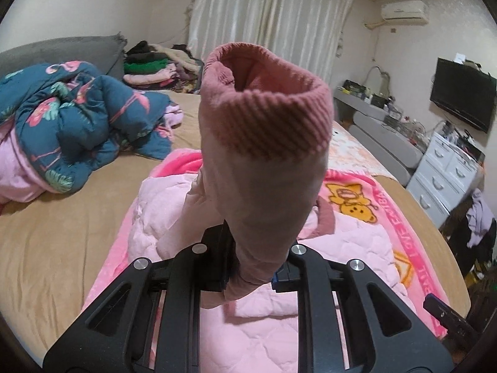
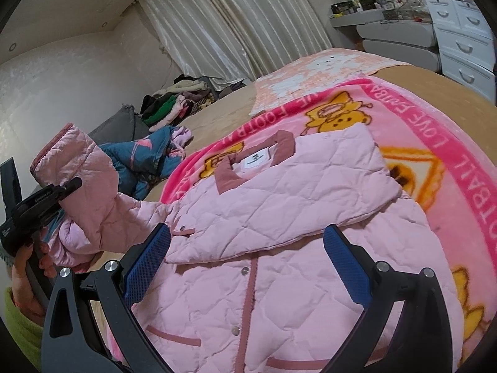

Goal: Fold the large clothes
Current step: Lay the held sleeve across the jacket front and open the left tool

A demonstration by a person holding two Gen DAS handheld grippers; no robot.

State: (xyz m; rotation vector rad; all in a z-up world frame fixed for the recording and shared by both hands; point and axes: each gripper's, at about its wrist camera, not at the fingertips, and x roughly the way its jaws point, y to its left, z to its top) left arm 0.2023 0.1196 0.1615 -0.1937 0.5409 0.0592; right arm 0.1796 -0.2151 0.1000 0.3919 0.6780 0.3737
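Note:
A pink quilted jacket [image 2: 279, 202] lies front up on the bed, its right sleeve folded across the chest and its collar towards the far end. My left gripper [image 1: 251, 267] is shut on the other sleeve [image 1: 264, 155], which stands up in front of the camera with its darker ribbed cuff [image 1: 270, 93] on top. In the right wrist view that left gripper [image 2: 66, 186] is at the far left in a person's hand, lifting the sleeve [image 2: 84, 186] off the bed. My right gripper [image 2: 245, 230] hovers open over the jacket's middle, blue pads [image 2: 146, 264] apart, nothing between them.
The jacket rests on a bright pink cartoon blanket [image 2: 450, 186] over a tan sheet [image 1: 46, 248]. A teal floral duvet [image 1: 77, 118] is bunched at the left. Folded clothes [image 1: 155, 65] are piled by the curtain. White drawers [image 1: 444, 180] and a TV [image 1: 462, 99] stand right of the bed.

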